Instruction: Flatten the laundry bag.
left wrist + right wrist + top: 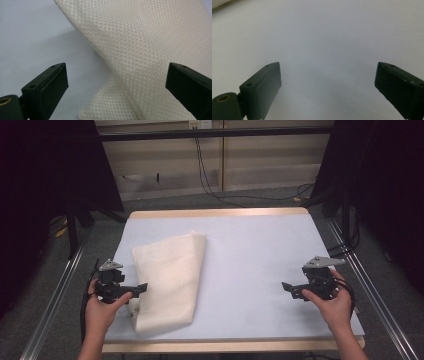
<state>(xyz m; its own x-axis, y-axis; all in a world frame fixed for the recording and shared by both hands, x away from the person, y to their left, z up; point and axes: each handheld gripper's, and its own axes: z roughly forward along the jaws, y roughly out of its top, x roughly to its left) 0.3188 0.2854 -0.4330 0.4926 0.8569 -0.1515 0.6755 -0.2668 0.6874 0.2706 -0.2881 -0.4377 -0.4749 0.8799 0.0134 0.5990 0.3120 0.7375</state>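
Observation:
A cream waffle-weave cloth (169,277) lies folded on the left half of the pale blue table cover (250,260). My left gripper (141,287) is held at the cloth's left edge, pointing right, jaws open. In the left gripper view the mesh cloth (140,50) spreads just beyond the gripper (117,85), with nothing between the fingers (53,85). My right gripper (286,287) hovers over bare cover at the right, pointing left, jaws open. In the right gripper view the gripper (328,85) faces plain cover, and a corner of the cloth (219,3) shows at the top left.
The table has a wooden front edge (230,346) and back edge (220,213). Metal rails (372,295) run along both sides. Cables (210,180) trail on the floor behind, and dark curtains hang at left and right.

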